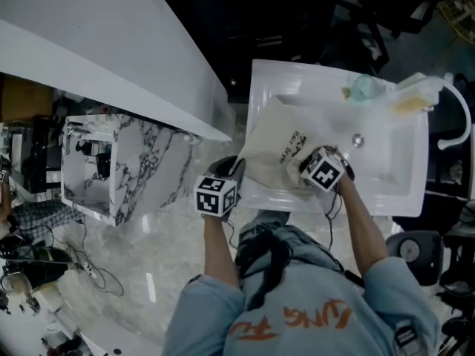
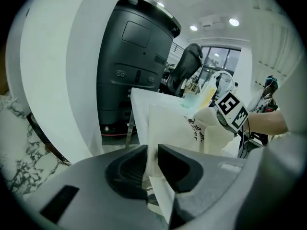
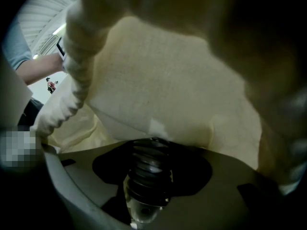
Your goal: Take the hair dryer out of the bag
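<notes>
Head view: left gripper (image 1: 234,167) pinches the bag (image 1: 276,141) on the sink (image 1: 261,80); right gripper (image 3: 151,145), spread, is buried inside.

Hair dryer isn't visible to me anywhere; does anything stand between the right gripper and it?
The cream cloth bag fills the view ahead of the right gripper; only a black ribbed piece, possibly the dryer's, shows between its jaws.

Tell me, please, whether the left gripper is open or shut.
Shut: the left gripper pinches the bag cloth between its fingers.
</notes>
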The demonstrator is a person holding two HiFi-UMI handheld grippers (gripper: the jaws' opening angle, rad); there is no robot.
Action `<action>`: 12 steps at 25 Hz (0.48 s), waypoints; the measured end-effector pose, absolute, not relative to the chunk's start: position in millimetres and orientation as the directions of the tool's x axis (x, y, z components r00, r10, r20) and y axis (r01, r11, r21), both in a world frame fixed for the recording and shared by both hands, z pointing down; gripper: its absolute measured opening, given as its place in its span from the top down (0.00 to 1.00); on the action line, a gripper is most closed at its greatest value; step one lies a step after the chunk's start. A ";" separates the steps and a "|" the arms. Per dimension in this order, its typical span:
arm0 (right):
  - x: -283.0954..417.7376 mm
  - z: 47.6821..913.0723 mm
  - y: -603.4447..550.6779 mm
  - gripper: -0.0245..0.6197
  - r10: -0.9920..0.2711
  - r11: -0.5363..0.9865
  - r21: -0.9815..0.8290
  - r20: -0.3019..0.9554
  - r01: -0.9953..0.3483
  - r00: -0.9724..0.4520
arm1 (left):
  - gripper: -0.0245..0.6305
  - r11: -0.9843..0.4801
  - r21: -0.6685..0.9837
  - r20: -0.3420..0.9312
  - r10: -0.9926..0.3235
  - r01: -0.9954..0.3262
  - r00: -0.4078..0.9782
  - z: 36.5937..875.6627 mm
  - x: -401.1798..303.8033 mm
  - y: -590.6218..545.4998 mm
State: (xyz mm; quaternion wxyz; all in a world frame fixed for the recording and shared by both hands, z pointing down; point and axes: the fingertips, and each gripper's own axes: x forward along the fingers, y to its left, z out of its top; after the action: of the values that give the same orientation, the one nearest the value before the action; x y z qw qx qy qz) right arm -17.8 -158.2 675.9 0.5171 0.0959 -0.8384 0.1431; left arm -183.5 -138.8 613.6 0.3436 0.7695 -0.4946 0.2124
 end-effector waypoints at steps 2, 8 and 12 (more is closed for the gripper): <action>-11.7 673.4 -159.9 0.61 -0.017 0.939 -0.138 0.898 -0.315 -0.441 | 0.87 -0.253 0.322 0.658 -0.633 -0.912 0.408 615.4 -185.1 -140.2; -1.8 649.1 -155.2 0.61 -0.040 0.914 -0.172 0.863 -0.367 -0.503 | 0.93 -0.224 0.275 0.642 -0.681 -0.935 0.352 606.9 -193.2 -155.9; 5.0 629.5 -150.5 0.61 -0.068 0.917 -0.155 0.848 -0.368 -0.526 | 0.93 -0.205 0.253 0.633 -0.704 -0.945 0.322 602.5 -193.9 -163.9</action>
State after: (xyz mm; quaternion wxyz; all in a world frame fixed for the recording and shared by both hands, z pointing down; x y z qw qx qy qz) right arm 5.0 -150.5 629.5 0.4698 0.1269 -0.8589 0.1597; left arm -193.9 -163.9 602.5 0.3105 0.7514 -0.5488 0.1942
